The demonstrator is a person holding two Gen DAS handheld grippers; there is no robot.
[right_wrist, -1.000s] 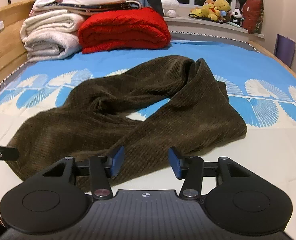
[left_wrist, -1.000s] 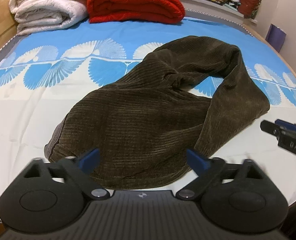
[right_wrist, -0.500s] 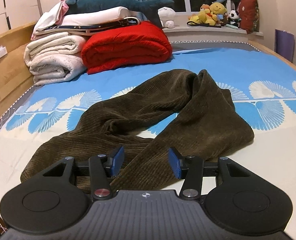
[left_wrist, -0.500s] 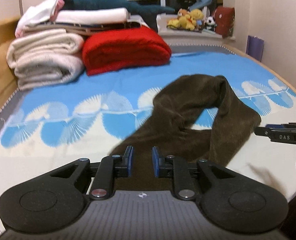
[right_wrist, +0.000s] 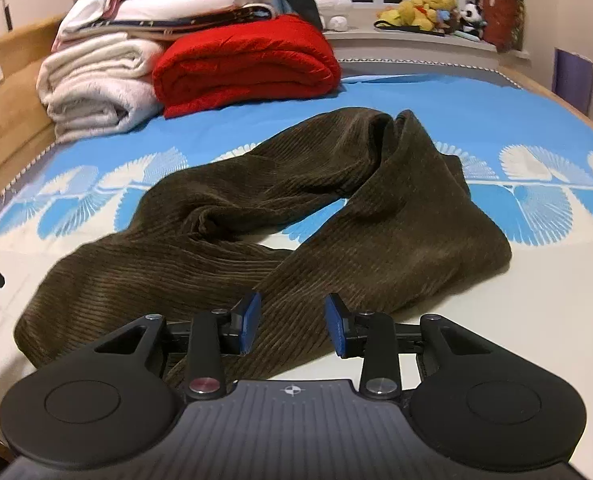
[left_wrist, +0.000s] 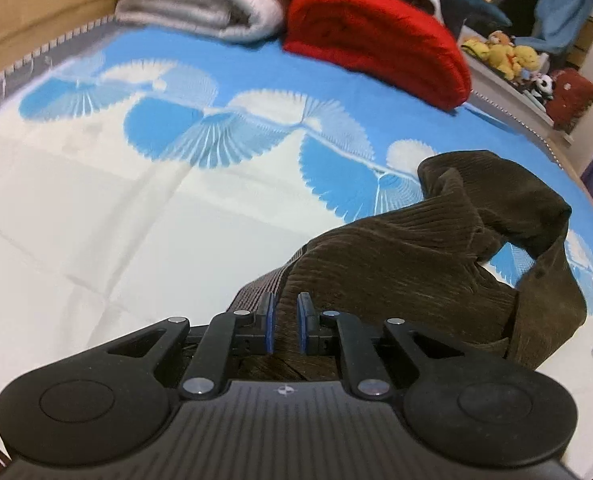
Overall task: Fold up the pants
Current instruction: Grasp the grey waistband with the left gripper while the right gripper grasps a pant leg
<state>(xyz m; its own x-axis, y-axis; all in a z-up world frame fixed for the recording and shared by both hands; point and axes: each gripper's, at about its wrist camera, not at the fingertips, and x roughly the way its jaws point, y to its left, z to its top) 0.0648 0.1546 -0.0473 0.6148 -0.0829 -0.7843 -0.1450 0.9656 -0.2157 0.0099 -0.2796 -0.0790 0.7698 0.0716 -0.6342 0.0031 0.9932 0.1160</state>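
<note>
Fingers (left_wrist: 271,322) pinch ribbed corduroy pants (left_wrist: 408,264), bunched.

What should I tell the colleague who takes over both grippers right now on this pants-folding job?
Left gripper: jaws have just been closing and are now nearly shut on an edge of the brown corduroy pants.
Right gripper: jaws have been closing but the pads still stand apart, over the near edge of the pants, gripping nothing.
Pants: crumpled in a loop on the blue and white bedspread, legs bent round.
Done: left grip only.
Left: right grip, straighten, all folds.
</note>
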